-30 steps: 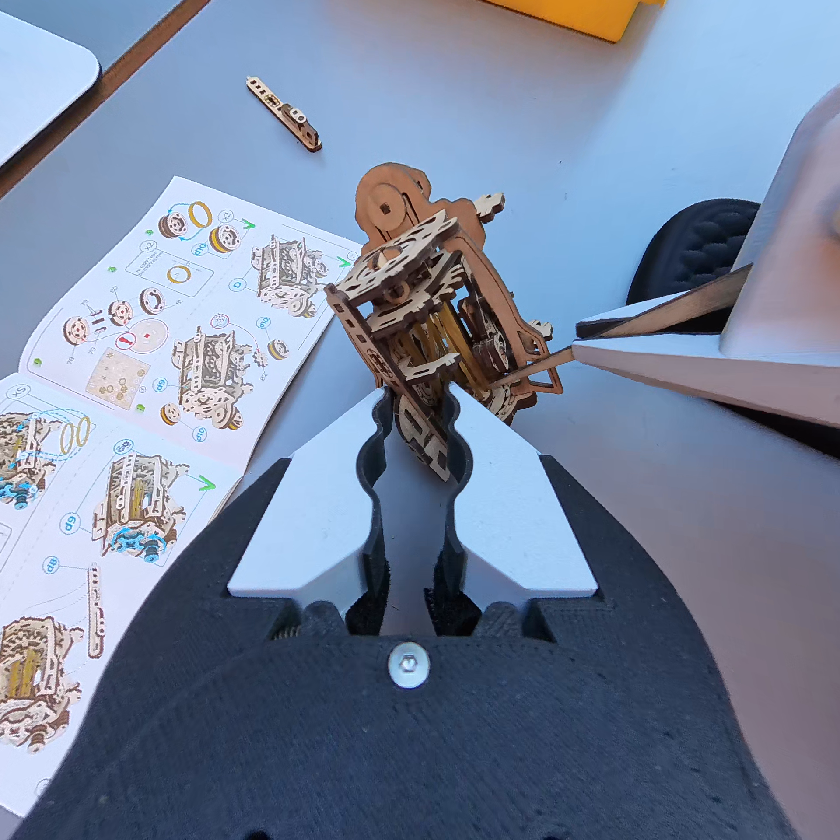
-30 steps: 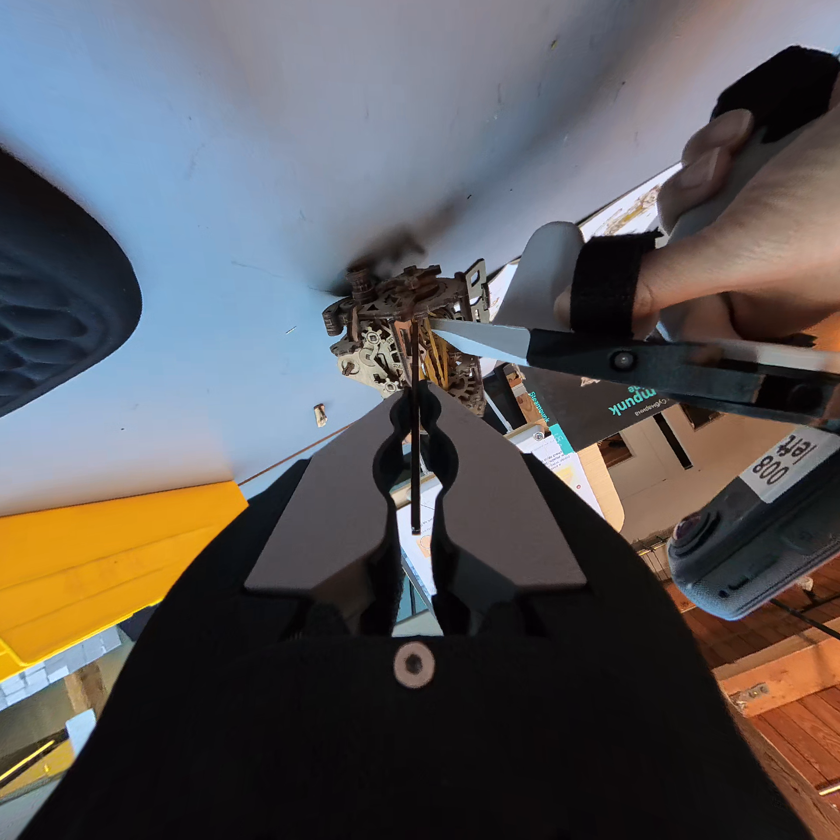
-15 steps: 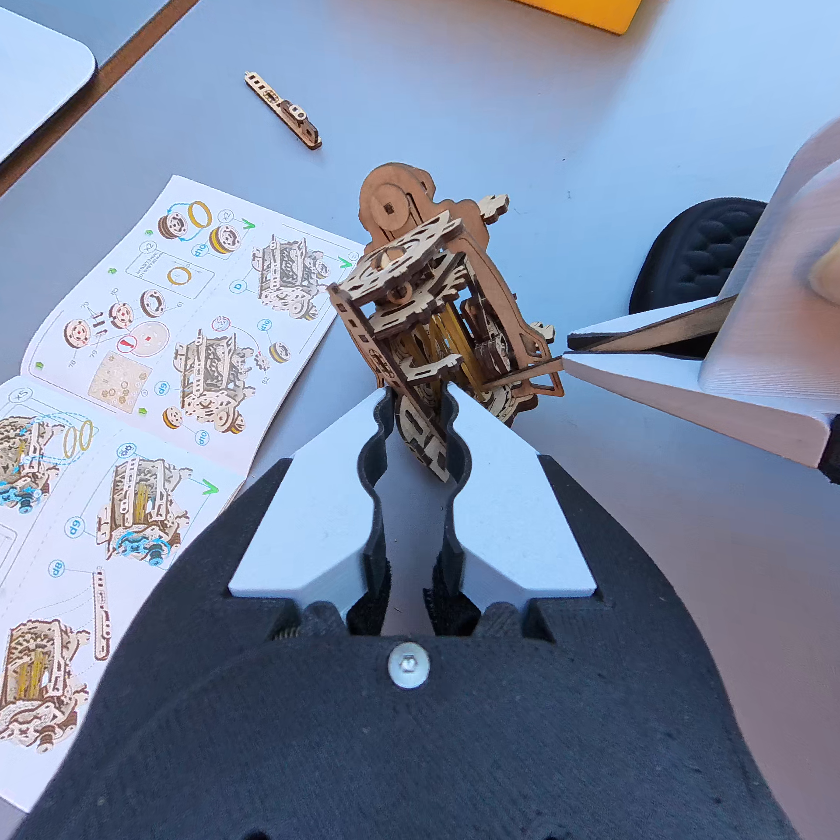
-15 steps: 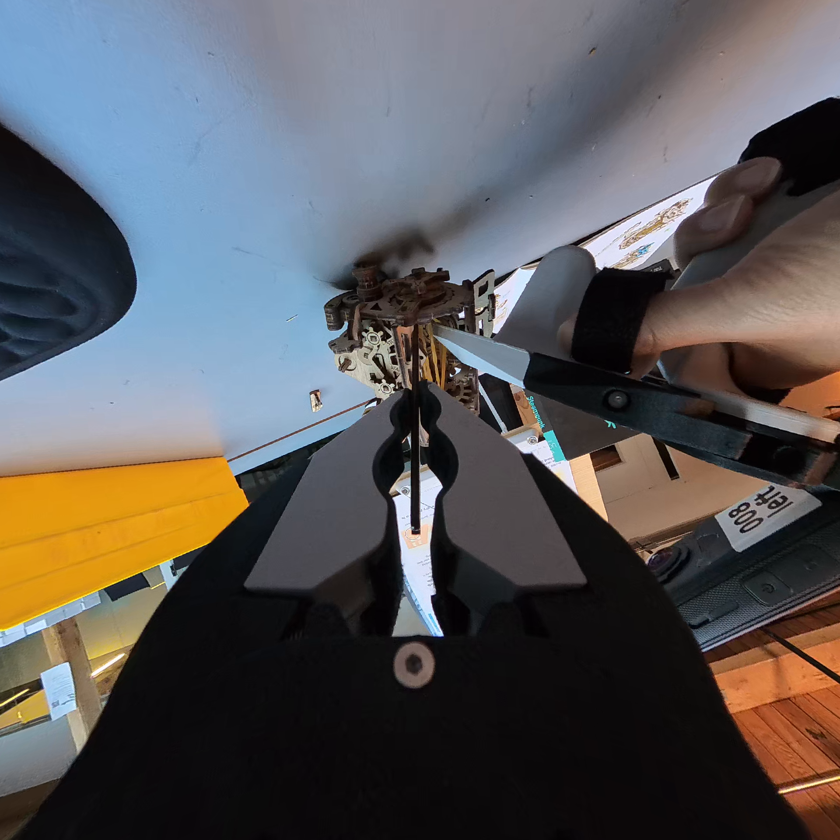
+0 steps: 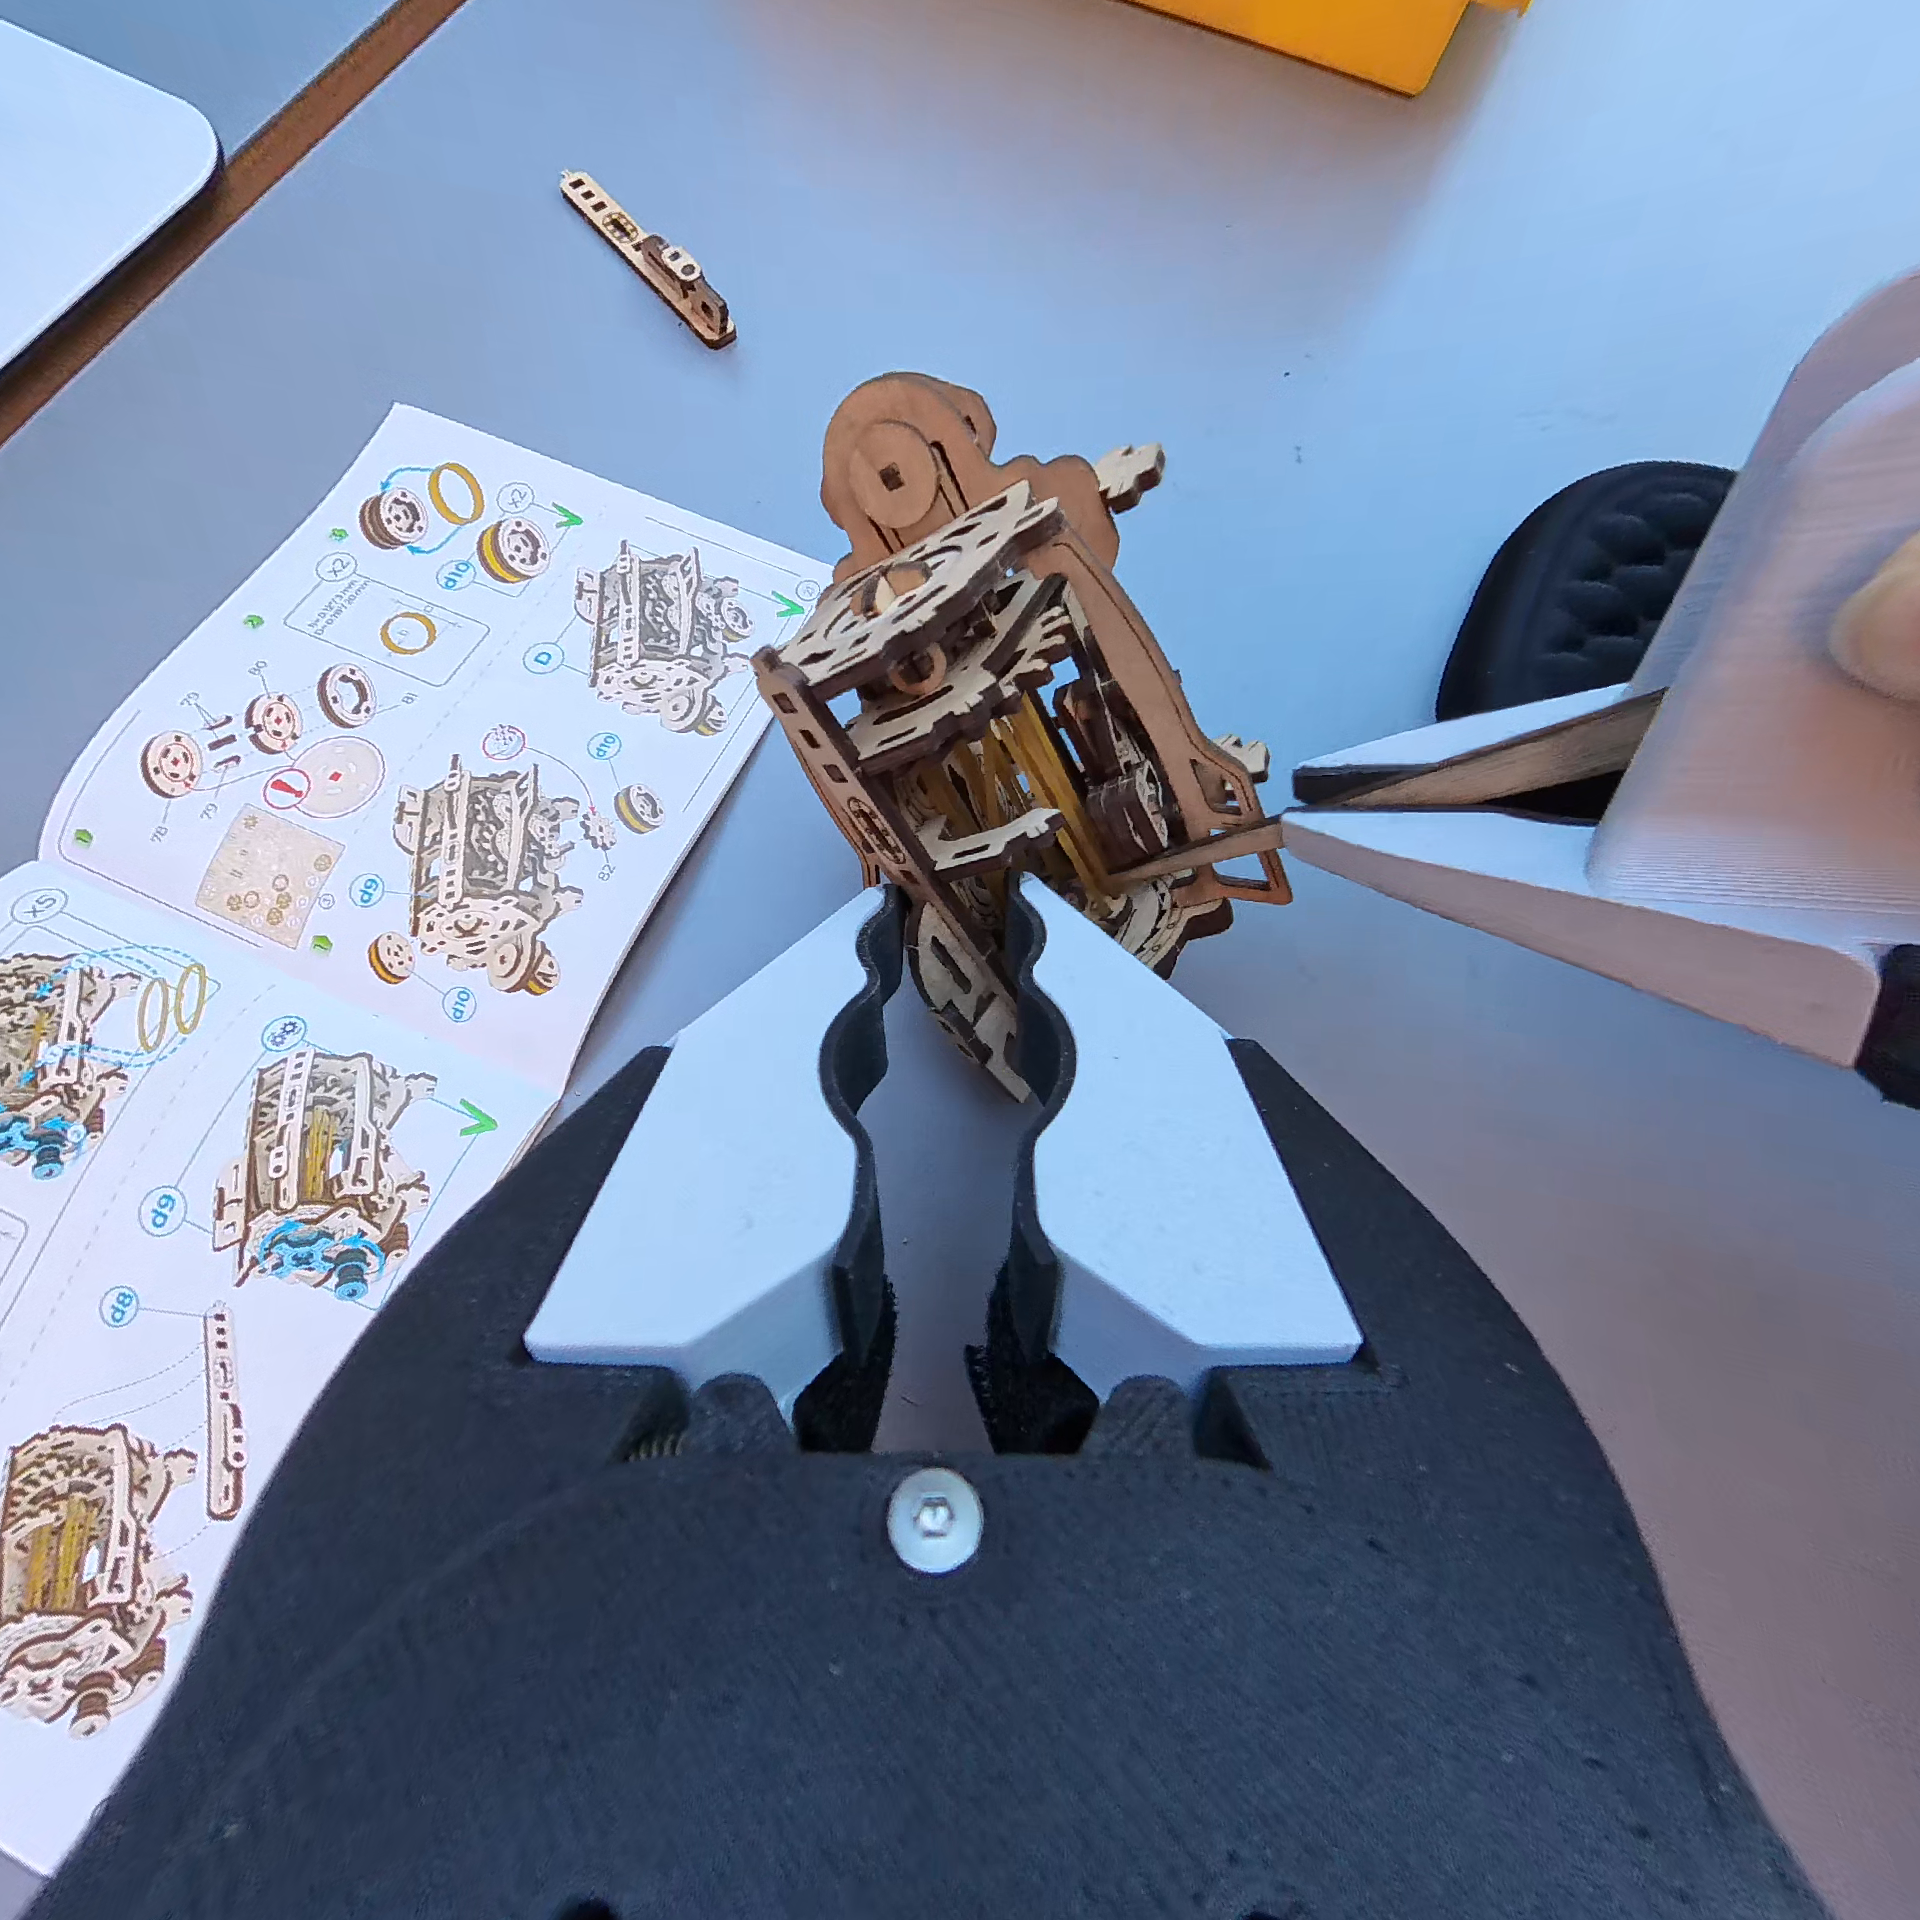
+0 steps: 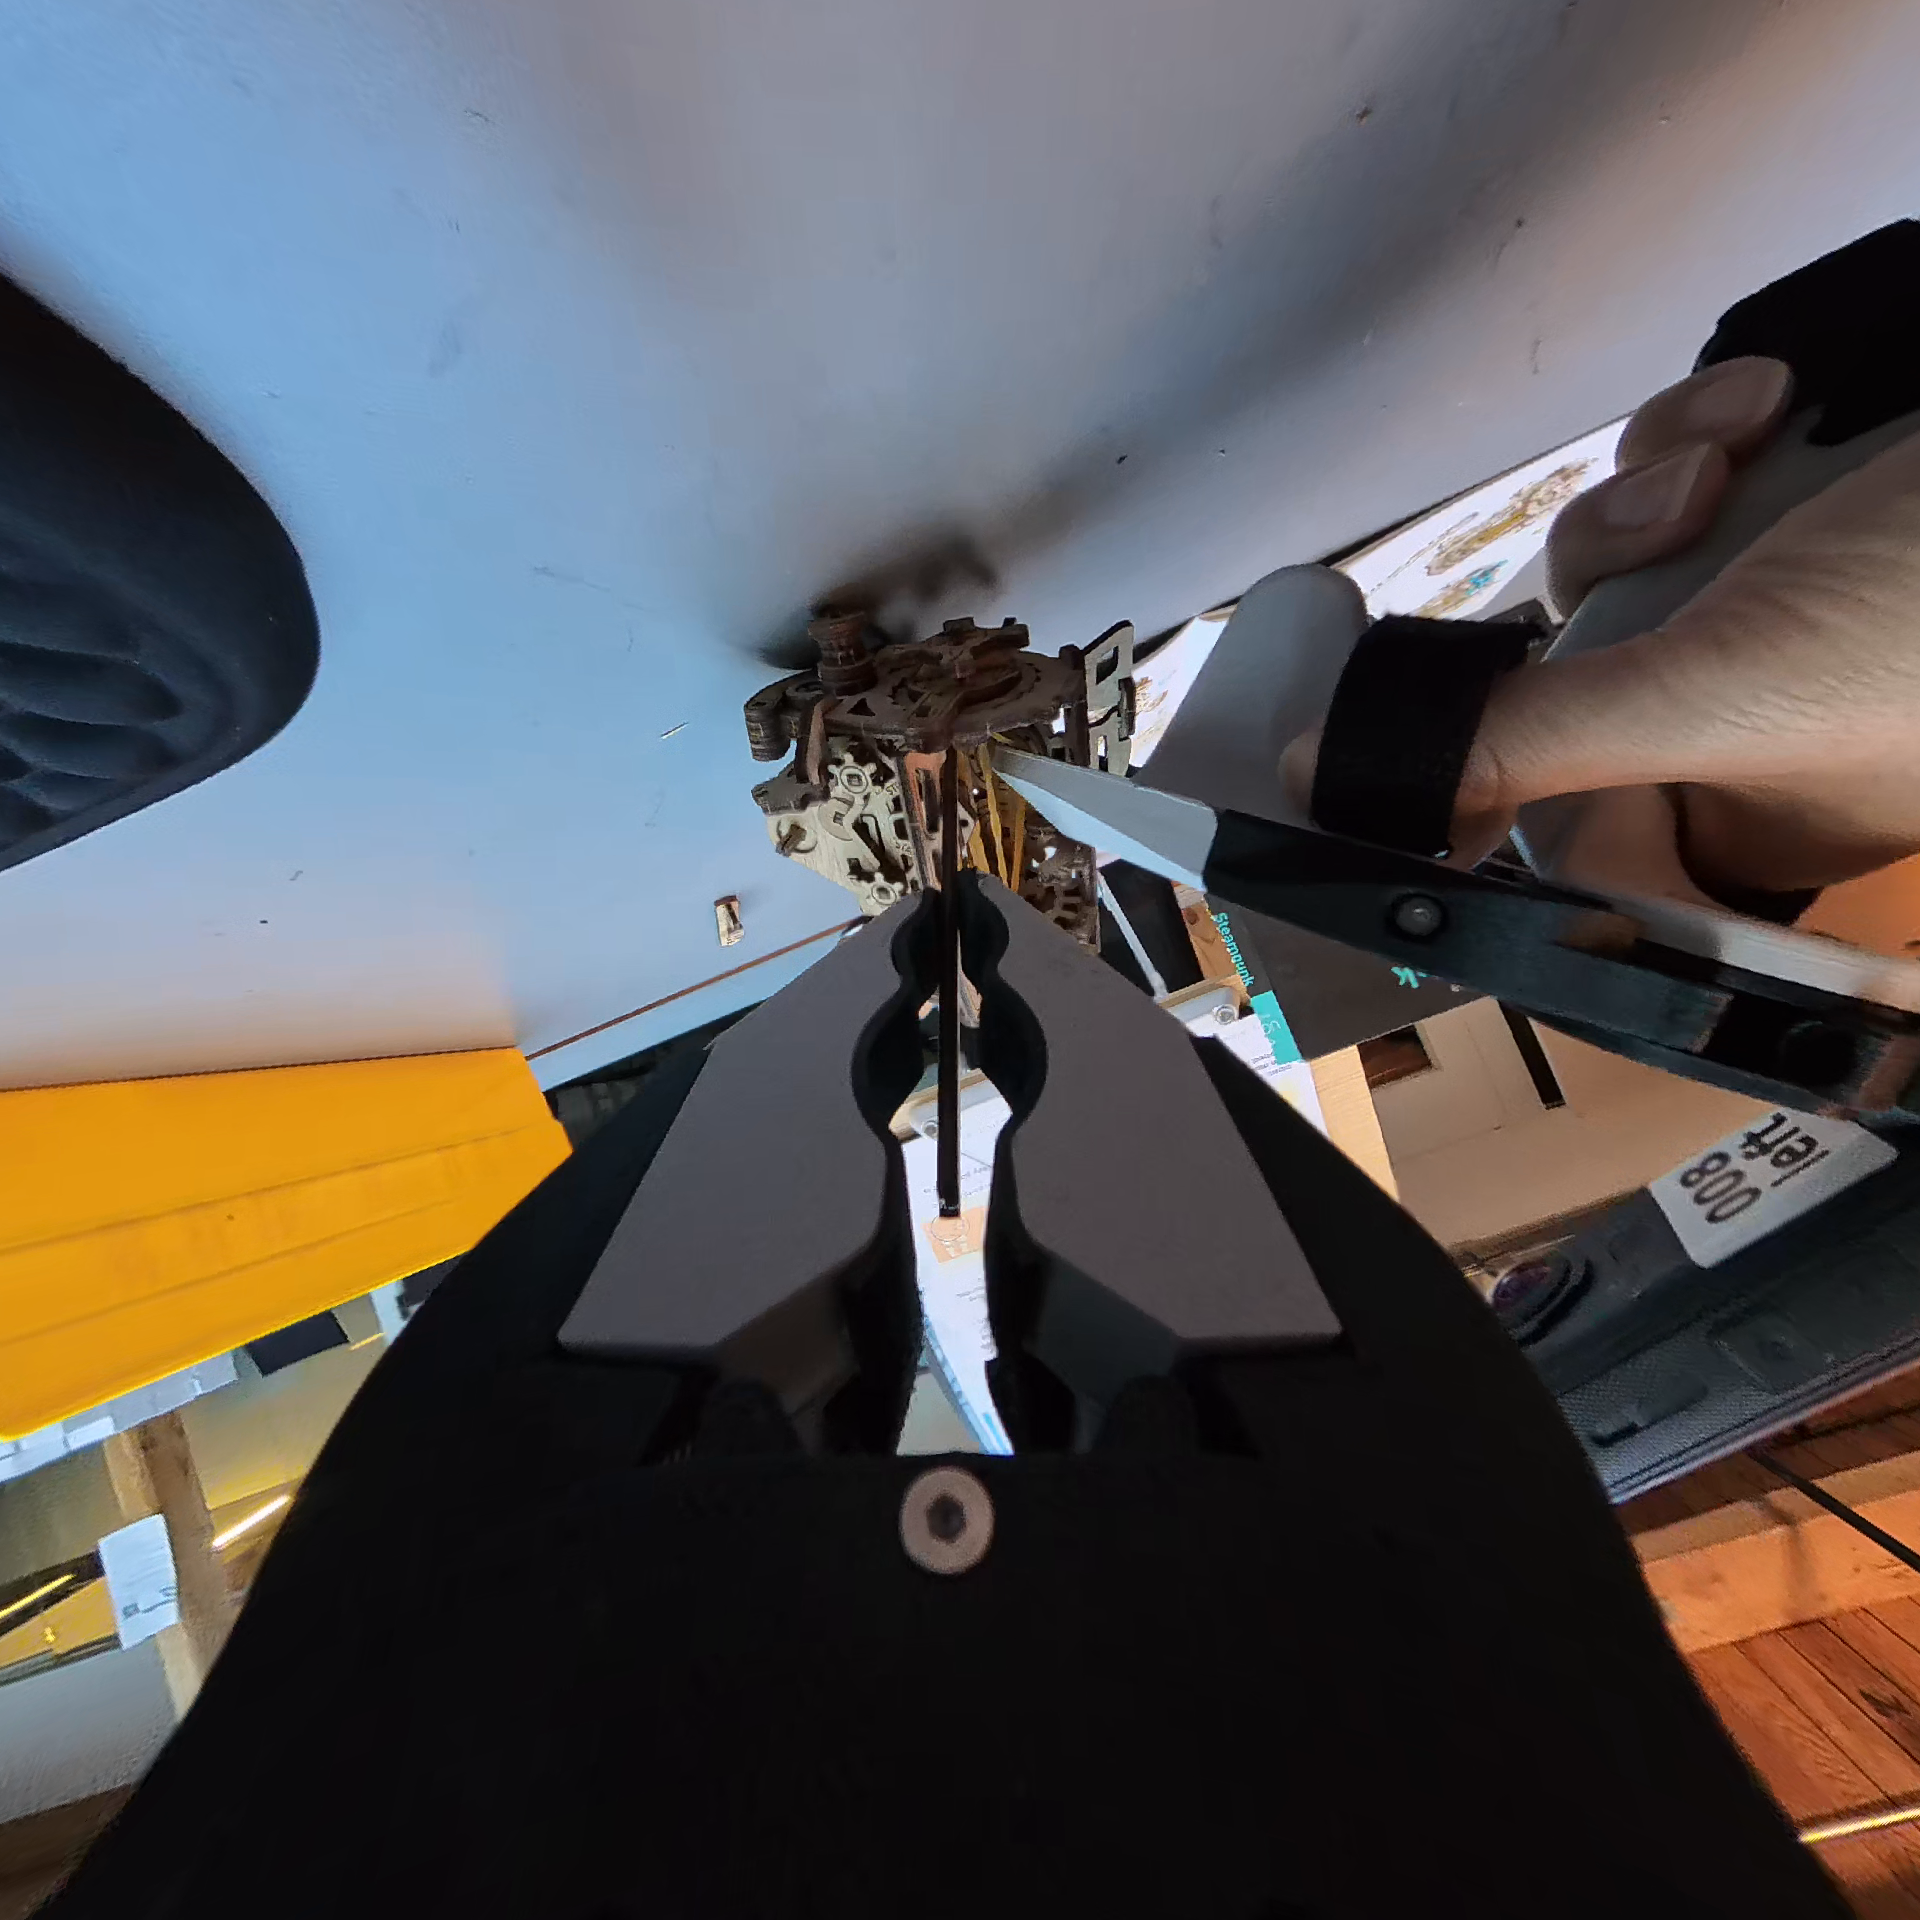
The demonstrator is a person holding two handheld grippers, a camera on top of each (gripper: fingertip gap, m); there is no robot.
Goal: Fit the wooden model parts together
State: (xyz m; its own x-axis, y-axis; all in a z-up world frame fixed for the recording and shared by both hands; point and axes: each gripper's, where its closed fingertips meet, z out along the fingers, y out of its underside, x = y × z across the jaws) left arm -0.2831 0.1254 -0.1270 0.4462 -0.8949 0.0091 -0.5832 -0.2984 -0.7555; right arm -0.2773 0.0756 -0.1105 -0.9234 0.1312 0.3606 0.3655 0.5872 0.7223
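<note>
The wooden model (image 5: 997, 707), a brown geared frame with yellow bands inside, stands tilted above the grey table (image 5: 1039, 208). My left gripper (image 5: 956, 914) is shut on the model's lower plate. My right gripper (image 5: 1294, 816) comes in from the right, shut on a thin wooden strip (image 5: 1195, 857) whose tip reaches into the model's side. In the right wrist view the right gripper (image 6: 951, 899) pinches the strip (image 6: 948, 1039), seen edge-on, with the model (image 6: 914, 727) just beyond. One of the left gripper's white fingers (image 6: 1122, 831) and the hand holding that gripper (image 6: 1714, 707) show at the right.
An open instruction booklet (image 5: 343, 831) lies to the left. A loose wooden strip (image 5: 649, 260) lies farther back. A yellow box (image 5: 1351, 42) is at the far edge, a black padded object (image 5: 1579, 592) at the right, and a white flat thing (image 5: 83, 187) at the top left. Across from one pair of fingers to the other is roughly 6 centimetres.
The right gripper has edged slightly toward the model with the strip. The left gripper keeps the model nearly still.
</note>
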